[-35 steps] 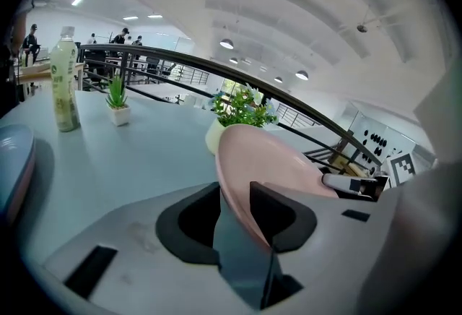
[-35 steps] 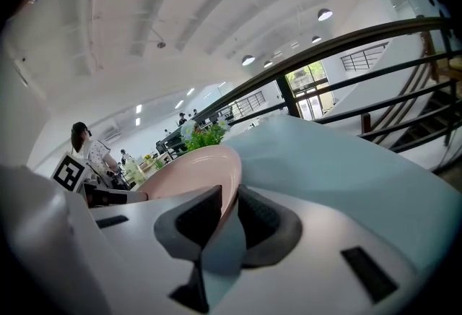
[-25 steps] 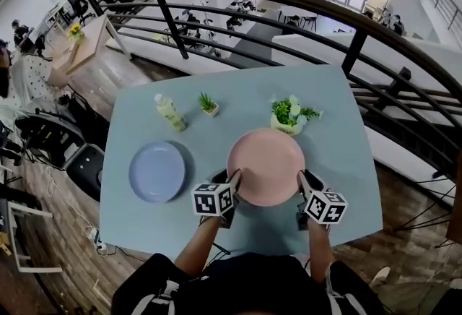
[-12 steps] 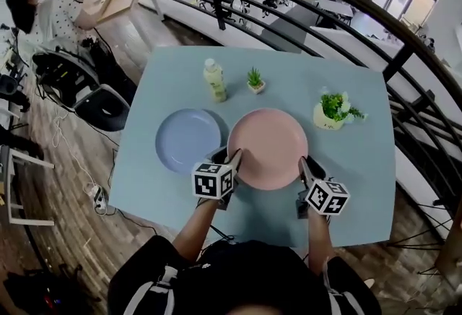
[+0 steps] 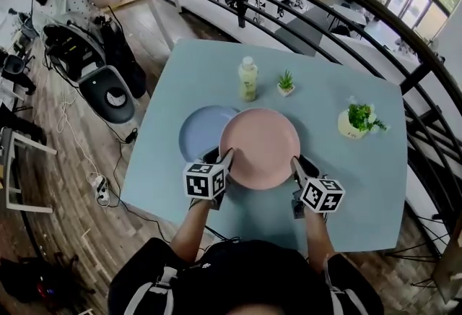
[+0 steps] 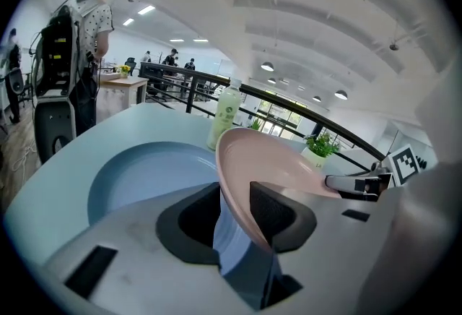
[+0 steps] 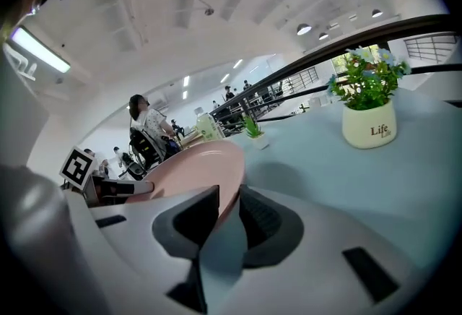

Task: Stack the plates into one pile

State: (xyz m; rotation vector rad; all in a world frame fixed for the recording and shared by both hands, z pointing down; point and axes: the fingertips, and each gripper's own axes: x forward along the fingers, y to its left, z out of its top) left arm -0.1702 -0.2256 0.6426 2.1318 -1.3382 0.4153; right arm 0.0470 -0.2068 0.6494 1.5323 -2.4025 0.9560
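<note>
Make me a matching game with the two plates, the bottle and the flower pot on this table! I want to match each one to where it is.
Things
1. pink plate
2. blue plate
3. bottle
4. flower pot

Places
A. stands upright beyond the plates
B. lies flat on the table, one edge under the other plate
C. gripped at its rim by the left gripper and the right gripper
D. stands off to the right, away from the plates

Pairs: 1-C, 2-B, 3-A, 4-D

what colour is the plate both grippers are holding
The plate is pale pink, clearest in the head view.
</note>
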